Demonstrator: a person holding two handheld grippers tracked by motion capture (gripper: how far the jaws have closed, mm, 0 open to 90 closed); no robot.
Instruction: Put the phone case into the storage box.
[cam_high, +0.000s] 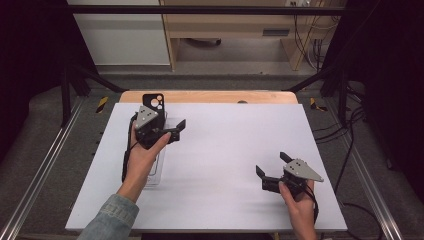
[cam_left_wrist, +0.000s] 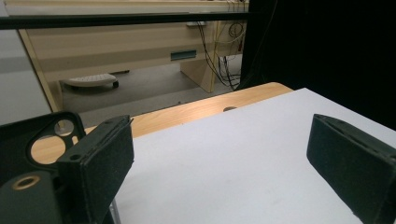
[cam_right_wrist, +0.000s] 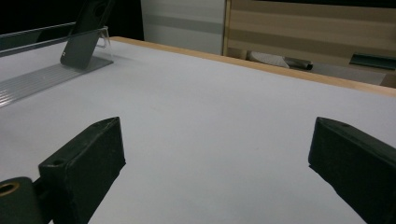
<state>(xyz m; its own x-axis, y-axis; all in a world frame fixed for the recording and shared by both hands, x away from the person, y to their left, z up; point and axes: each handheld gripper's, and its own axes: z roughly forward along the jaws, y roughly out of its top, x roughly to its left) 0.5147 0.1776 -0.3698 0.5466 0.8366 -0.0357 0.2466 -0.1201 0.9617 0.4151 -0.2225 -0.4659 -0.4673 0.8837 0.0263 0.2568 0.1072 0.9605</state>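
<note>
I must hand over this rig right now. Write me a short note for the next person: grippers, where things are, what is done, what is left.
Left gripper: open, nothing between its jaws, beside the black phone case.
Right gripper: open, holding nothing, over the white mat near the front right.
Phone case: leaning upright on the clear stand at the far left of the mat.
Done: case appears placed on the stand.
Left: probably only drawing the left gripper away.

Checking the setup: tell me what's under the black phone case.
The black phone case leans on a clear acrylic stand lying on the white table. Its lower edge is hidden by the stand's lip.
</note>
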